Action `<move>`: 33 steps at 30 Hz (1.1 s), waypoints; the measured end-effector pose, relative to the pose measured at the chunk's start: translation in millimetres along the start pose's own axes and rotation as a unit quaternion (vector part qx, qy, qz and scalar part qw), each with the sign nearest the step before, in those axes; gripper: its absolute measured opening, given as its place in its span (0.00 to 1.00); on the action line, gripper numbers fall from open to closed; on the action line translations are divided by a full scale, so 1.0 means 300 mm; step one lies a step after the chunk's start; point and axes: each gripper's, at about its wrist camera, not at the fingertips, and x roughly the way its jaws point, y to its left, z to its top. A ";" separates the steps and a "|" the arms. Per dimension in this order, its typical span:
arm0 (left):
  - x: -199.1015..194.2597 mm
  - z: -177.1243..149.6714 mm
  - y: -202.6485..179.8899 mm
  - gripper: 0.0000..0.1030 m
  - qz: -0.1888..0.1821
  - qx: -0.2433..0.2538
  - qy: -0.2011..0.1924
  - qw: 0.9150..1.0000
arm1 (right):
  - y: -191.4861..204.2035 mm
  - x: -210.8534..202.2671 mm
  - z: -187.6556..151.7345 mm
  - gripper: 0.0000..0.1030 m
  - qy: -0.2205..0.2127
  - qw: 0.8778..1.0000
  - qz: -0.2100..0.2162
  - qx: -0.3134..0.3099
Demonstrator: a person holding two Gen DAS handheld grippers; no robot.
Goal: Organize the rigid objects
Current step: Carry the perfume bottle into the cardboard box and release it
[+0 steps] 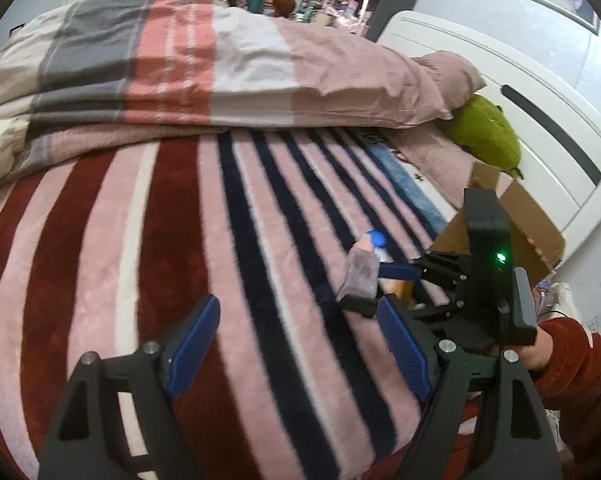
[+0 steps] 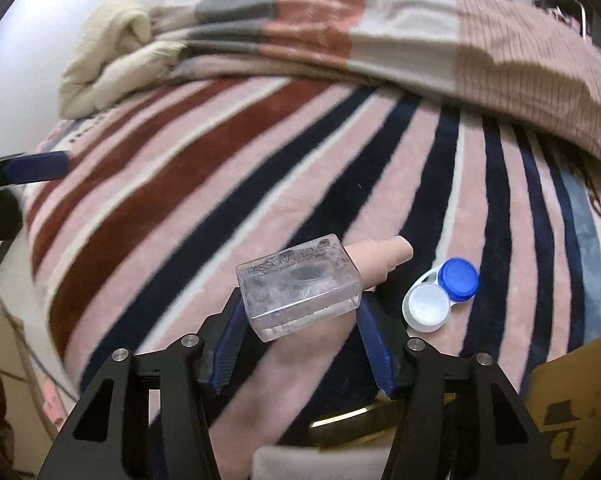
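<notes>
While the right gripper (image 2: pixel 300 320) clamps the clear bottle (image 2: pixel 298 286), nozzle pointing upper right, the left gripper (image 1: pixel 300 344) gapes empty.

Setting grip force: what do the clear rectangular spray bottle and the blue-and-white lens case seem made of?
Clear rectangular spray bottle: glossy hard plastic or glass, see-through with sharp edges; matte beige plastic nozzle. Blue-and-white lens case: smooth moulded plastic, opaque with slight sheen. Right gripper clamps the bottle.

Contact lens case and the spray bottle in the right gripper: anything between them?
Nothing: in the right wrist view only bare striped blanket separates the contact lens case from the spray bottle, held by the right gripper.
</notes>
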 end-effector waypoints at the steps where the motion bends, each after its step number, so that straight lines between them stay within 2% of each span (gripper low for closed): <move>1: -0.001 0.010 -0.021 0.76 -0.011 0.004 -0.001 1.000 | 0.013 -0.031 0.004 0.50 -0.007 1.000 0.007 -0.004; 4: -0.004 0.046 -0.096 0.76 -0.052 0.016 -0.003 0.998 | 0.058 -0.127 0.021 0.50 -0.031 0.999 0.018 -0.024; 8: -0.009 0.098 -0.223 0.75 -0.086 0.047 -0.005 0.995 | 0.104 -0.278 0.037 0.50 -0.068 0.996 0.034 -0.048; 10: -0.017 0.121 -0.281 0.66 -0.095 0.062 -0.007 0.993 | 0.104 -0.346 0.041 0.50 -0.086 0.994 0.030 -0.056; 12: -0.022 0.146 -0.336 0.50 -0.099 0.072 -0.008 0.992 | 0.091 -0.395 0.038 0.50 -0.096 0.993 0.030 -0.057; 16: -0.009 0.193 -0.433 0.32 -0.105 0.085 -0.007 0.991 | 0.014 -0.492 0.020 0.50 -0.115 0.992 0.013 -0.047; 23: 0.085 0.268 -0.682 0.32 -0.115 0.137 0.007 0.984 | -0.174 -0.617 -0.038 0.50 -0.126 0.992 -0.025 -0.015; 33: 0.290 0.314 -0.952 0.32 -0.154 0.178 0.058 0.970 | -0.435 -0.704 -0.157 0.50 -0.100 0.992 -0.072 0.038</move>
